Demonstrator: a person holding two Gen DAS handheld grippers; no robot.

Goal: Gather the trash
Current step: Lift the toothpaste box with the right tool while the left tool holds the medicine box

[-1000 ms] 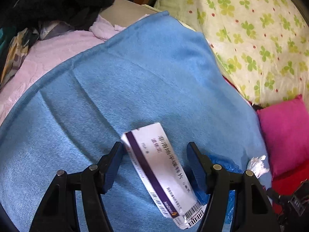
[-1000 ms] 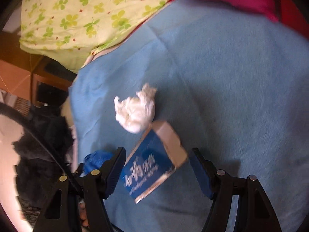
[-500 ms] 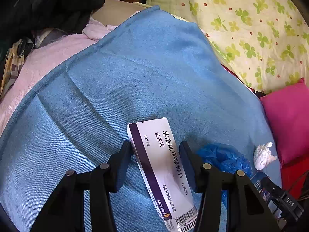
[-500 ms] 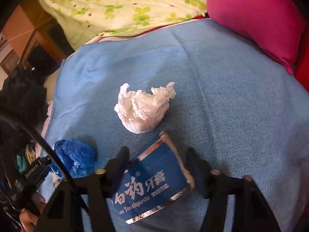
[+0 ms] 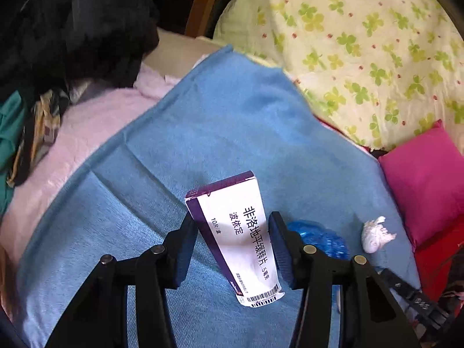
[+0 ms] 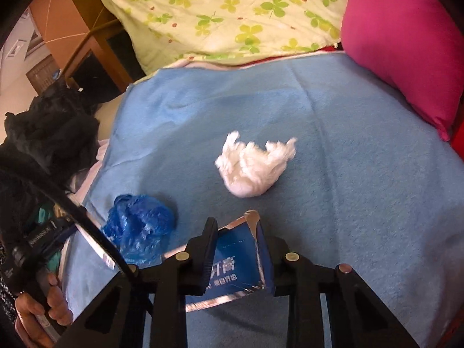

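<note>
The left gripper (image 5: 232,232) has its jaws closed on a white medicine box (image 5: 235,237) with a purple stripe, pinched across its width and lifted clear of the blue blanket (image 5: 203,133) that covers the bed. The box stands tilted, its purple end pointing away from the camera and its barcode end toward it.

The right gripper (image 6: 237,249) has just been closing its jaws, and they now clamp a blue toothpaste box (image 6: 236,261) with silver edges, which sits squeezed between the pads.

Still lying on the blanket are a crumpled white tissue (image 6: 255,168) near its middle and a wadded blue plastic bag (image 6: 139,226) closer to the left gripper's side. A pink pillow (image 6: 406,46) lies at the blanket's far right corner, and a clover-print quilt (image 6: 232,11) runs along its far edge. A pale pink cover (image 5: 87,133) and dark clothes (image 5: 72,23) border the left edge.
</note>
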